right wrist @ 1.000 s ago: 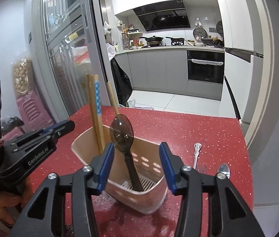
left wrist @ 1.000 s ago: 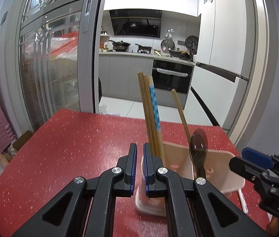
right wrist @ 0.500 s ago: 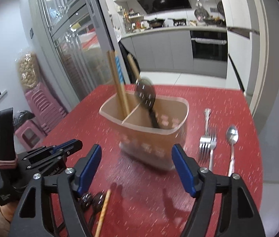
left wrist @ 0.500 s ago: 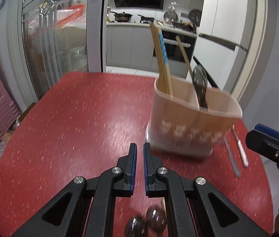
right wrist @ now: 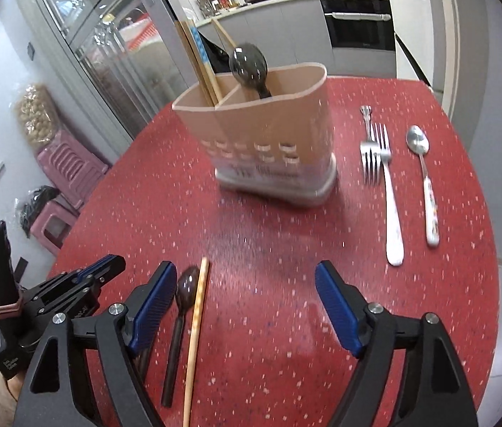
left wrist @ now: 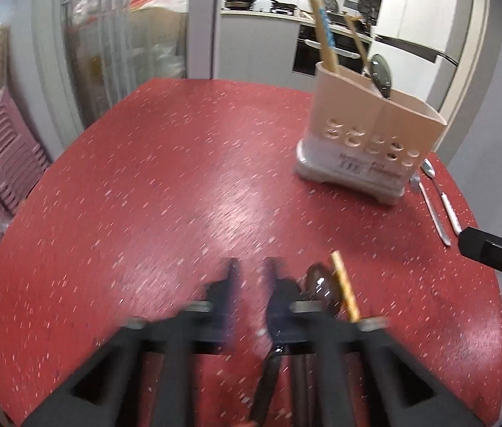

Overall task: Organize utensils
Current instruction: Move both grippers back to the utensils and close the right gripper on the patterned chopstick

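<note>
Nearest on the speckled red worktop (right wrist: 251, 284) lie a dark brown plastic spoon (right wrist: 179, 320) and a single pale wooden chopstick (right wrist: 195, 327), side by side and touching or nearly so. The left tool (left wrist: 249, 277), blurred in its own view, is opening its jaws just to the left of the spoon's bowl, with nothing between them. The right tool (right wrist: 243, 284) is also opening, wide and empty; the spoon and chopstick sit just inside its left finger (right wrist: 153, 306).

The step in hand looks like the approach to the next loose utensil, with neither yet gripped. The next move probably calls for one tool to centre over a single piece, separating spoon from chopstick, then close.

Farther off stands the beige plastic two-compartment utensil holder (right wrist: 268, 131), with chopsticks in one compartment and a dark spoon in the other. To its right lie a white-handled steel fork (right wrist: 387, 192) and a steel spoon with a patterned handle (right wrist: 425, 185), apart from each other.
</note>
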Demonstrator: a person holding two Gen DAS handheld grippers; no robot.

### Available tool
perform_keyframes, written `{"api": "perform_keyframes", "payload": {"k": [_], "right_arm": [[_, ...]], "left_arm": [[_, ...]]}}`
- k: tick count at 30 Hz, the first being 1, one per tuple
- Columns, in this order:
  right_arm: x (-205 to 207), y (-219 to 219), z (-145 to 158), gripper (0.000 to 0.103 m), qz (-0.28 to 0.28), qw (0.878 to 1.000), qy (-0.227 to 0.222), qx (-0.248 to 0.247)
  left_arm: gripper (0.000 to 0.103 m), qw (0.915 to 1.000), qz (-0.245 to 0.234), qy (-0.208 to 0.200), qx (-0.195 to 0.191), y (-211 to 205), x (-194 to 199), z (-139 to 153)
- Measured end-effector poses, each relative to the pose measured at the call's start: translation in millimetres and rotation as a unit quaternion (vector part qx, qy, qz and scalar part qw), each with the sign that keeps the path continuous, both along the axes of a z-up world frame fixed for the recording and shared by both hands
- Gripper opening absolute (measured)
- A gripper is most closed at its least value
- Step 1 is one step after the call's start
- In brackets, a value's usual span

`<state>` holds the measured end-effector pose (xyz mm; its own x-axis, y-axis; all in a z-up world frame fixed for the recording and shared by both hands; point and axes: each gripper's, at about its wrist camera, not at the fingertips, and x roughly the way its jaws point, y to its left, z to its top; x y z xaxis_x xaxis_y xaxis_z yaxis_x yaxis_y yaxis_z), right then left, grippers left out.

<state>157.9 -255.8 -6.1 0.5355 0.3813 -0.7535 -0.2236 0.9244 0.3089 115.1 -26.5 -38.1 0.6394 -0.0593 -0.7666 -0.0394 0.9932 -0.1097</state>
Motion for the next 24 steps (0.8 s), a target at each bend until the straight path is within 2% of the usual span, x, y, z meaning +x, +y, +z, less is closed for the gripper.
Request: {"api": "perform_keyframes", "payload": {"k": [3, 7, 11, 15, 18, 24], "right_arm": [[-4.6, 4.1, -7.1, 0.083, 0.002, 1.000, 0.016, -0.009], [-11.4, 12.7, -18.5, 0.083, 0.008, 0.999, 0.044, -0.012], [-17.5, 26.8, -29.1, 0.083, 0.020, 0.997, 0.065, -0.025], [-19.1, 39.5, -38.8, 0.082, 0.031, 0.995, 0.089, -0.038], [-17.7, 46.9, -44.7, 0.082, 0.037, 0.993, 0.102, -0.053], [-15.1, 59.0, -54.8, 0.083, 0.046, 0.988, 0.123, -0.077]], "left_arm": [[0.103, 0.9998, 0.017, -0.012, 0.006, 11.4, -13.0, -4.2], [0.103, 0.9996, 0.015, 0.008, 0.024, 20.0, -17.9, -15.3], [0.103, 0.9993, 0.009, 0.030, 0.018, 29.7, -19.5, -25.7], [0.103, 0.9984, -0.019, 0.053, 0.012, 32.9, -22.5, -35.8], [0.103, 0.9970, -0.044, 0.060, 0.021, 28.2, -26.0, -39.2], [0.103, 0.9941, -0.064, 0.080, 0.037, 22.8, -27.5, -48.7]]}}
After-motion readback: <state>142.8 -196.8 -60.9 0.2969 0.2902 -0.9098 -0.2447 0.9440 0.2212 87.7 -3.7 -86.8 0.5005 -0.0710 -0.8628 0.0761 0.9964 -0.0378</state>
